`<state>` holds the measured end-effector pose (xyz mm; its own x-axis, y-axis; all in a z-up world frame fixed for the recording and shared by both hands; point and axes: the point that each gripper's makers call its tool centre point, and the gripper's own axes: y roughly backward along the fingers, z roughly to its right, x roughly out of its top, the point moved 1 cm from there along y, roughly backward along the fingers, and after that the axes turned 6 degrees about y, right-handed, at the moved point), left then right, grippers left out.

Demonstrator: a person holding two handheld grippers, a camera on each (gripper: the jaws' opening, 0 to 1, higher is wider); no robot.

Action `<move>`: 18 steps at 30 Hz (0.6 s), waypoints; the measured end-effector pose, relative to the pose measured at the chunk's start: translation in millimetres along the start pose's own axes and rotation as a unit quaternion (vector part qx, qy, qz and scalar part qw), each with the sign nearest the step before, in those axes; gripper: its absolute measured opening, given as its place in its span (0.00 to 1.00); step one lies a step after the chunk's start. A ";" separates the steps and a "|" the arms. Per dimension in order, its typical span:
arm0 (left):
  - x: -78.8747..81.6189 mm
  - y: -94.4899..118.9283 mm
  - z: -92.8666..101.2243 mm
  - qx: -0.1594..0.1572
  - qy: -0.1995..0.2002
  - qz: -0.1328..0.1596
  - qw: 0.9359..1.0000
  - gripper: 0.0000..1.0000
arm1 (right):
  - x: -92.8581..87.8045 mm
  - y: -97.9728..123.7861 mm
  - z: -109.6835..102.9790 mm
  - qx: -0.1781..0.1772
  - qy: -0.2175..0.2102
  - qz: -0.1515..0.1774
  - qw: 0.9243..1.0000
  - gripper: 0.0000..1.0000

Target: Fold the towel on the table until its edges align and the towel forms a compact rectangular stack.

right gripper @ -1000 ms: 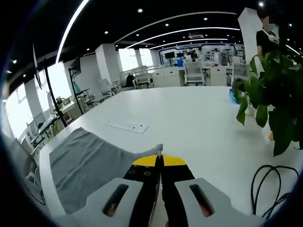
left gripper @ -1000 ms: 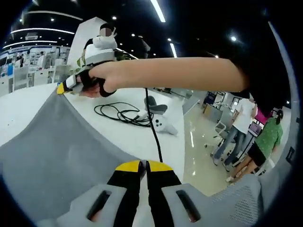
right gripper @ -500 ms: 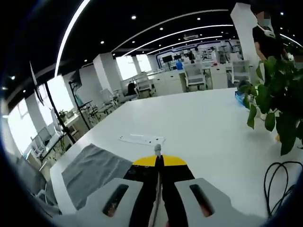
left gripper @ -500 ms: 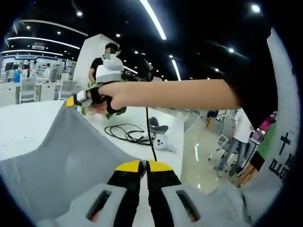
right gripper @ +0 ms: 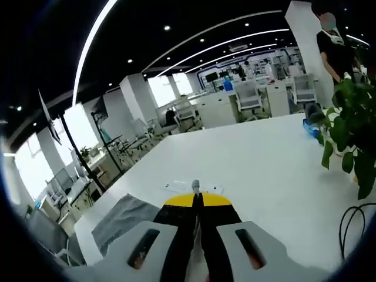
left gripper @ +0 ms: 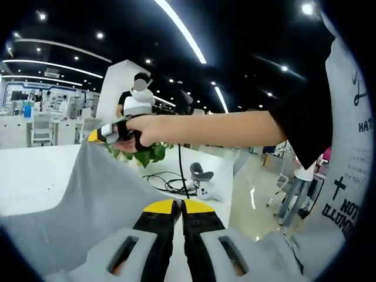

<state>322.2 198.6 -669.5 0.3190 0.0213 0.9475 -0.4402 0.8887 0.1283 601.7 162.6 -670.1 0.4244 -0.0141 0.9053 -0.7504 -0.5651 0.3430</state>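
In the left gripper view the grey towel (left gripper: 82,188) hangs taut in the air between both grippers. My left gripper (left gripper: 178,205) is shut on its near edge. The right gripper (left gripper: 95,136), held in a hand at the end of a bare arm, is shut on the towel's far corner. In the right gripper view my right gripper (right gripper: 197,200) is shut, and a small tuft of towel corner (right gripper: 195,185) pokes out past its tips. The towel's lower part (right gripper: 124,215) still rests on the white table (right gripper: 258,158) at the lower left.
A green plant (right gripper: 348,134) and a black cable (right gripper: 354,218) sit at the table's right side. The plant (left gripper: 147,154), cable (left gripper: 169,182) and a white device (left gripper: 203,190) lie beyond the towel. A flat white strip (right gripper: 176,187) lies on the table. A person stands behind.
Both grippers have risen with the towel, lifting more of it off the table. Less grey cloth lies on the table in the right gripper view.
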 end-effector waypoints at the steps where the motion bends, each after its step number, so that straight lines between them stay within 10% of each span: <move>1: 1.7 3.9 -2.4 0.003 -0.001 0.002 1.000 0.04 | 3.2 -1.5 -4.6 0.001 0.004 0.002 1.000 0.00; 18: 47.3 102.9 -46.6 0.065 -0.046 0.040 0.996 0.04 | 44.2 -29.7 -84.7 0.035 -0.017 0.041 0.998 0.00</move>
<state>331.0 312.4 -625.2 0.2036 0.0428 0.9781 -0.5685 0.8186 0.0825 599.8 248.6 -619.1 0.3800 -0.0899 0.9206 -0.7472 -0.6165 0.2483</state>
